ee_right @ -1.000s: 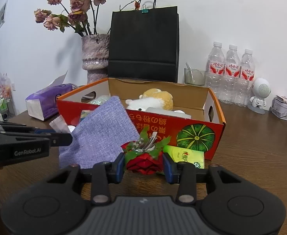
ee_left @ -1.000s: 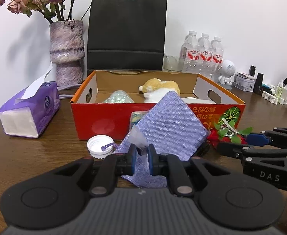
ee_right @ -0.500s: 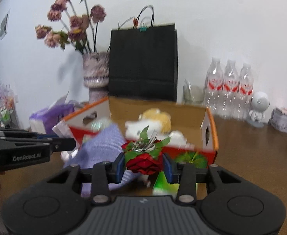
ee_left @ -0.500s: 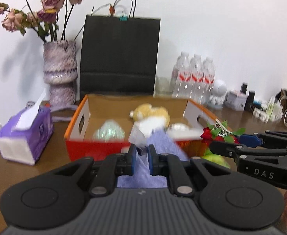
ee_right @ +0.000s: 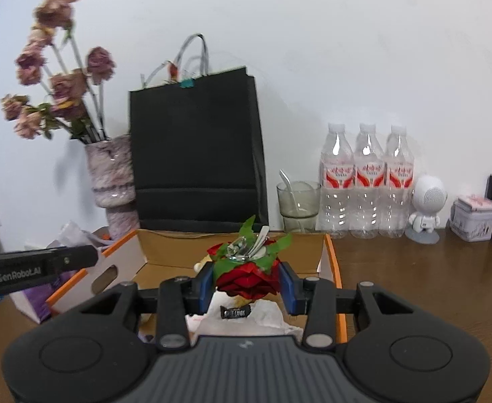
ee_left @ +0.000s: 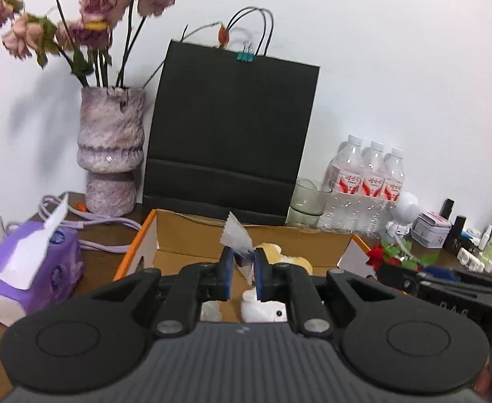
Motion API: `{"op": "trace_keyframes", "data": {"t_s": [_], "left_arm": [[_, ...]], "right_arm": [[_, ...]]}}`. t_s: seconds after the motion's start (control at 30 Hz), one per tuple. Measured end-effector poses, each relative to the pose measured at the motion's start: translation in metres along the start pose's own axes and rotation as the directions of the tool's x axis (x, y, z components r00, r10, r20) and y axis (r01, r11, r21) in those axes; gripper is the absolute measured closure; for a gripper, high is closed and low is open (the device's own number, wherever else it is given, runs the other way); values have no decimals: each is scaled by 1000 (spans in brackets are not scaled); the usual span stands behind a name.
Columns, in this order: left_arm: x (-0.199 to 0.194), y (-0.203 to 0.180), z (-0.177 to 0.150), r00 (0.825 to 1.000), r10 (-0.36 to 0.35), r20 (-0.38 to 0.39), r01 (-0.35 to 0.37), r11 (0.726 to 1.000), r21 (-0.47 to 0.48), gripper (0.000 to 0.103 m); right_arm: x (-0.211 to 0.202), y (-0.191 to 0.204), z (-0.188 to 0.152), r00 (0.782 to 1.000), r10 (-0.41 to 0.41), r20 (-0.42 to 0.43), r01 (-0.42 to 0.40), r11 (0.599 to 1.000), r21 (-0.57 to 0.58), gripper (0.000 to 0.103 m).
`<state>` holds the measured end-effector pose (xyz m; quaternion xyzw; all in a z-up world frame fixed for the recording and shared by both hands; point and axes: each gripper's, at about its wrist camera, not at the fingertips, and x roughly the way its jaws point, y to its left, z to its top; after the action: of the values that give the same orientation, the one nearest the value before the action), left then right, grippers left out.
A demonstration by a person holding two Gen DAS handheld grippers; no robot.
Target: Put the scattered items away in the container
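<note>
Right tool (ee_right: 246,285) clamps the rose (ee_right: 246,277) (over the box (ee_right: 331,262)).

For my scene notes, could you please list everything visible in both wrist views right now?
Cardboard box: one, orange-rimmed, centre.
Red rose: one, in right gripper.
Clear-wrapped packet: one, in left gripper.
Plush toy: one, white and yellow, in box.
Paper bag: one, black, behind box.
Vase: one, purplish, dried flowers.
Tissue pack: one, purple, left.
Water bottles: three, clear.
Glass: one, beside bottles.
Figurine: one, white.
Tin: one, pale.
Left gripper: shut.
Right gripper: closed on rose.
</note>
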<state>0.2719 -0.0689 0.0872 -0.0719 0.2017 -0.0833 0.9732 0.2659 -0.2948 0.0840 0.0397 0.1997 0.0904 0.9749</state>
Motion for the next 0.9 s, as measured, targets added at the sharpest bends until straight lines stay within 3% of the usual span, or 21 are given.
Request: {"op": "trace_keyframes", "data": {"t_s": [0.33,0.73,0.77,0.8,0.83,0.87,0.9], "left_arm": [[42,-3,-5,997,69,-25,-67,995,77,90],[52,-4,-16,994,95,-61,-87,989,122,89],[52,-5,-16,993,96,-66,-87,988,130,84],[53,-7,-17,992,100,-77,-88,985,146,59],[55,-9,-17,990,112,-85,-98,983,156,42],[55,-11,-18,981,175,-77,-161,974,162,15],[56,-12,-18,970,233,-62,-220,960,172,0]], "right_arm": [[51,5,-2,996,-17,-88,16,1000,-11,64],[57,4,-10,992,-9,-123,7,1000,-14,63],[58,5,-10,992,-8,-127,5,1000,-17,61],[59,5,-10,991,-8,-135,4,1000,-23,58],[59,6,-10,989,-8,-147,3,999,-32,39],[60,7,-10,987,-5,-160,-1,999,-38,23],[61,7,-10,985,-17,-170,10,999,-42,6]]}}
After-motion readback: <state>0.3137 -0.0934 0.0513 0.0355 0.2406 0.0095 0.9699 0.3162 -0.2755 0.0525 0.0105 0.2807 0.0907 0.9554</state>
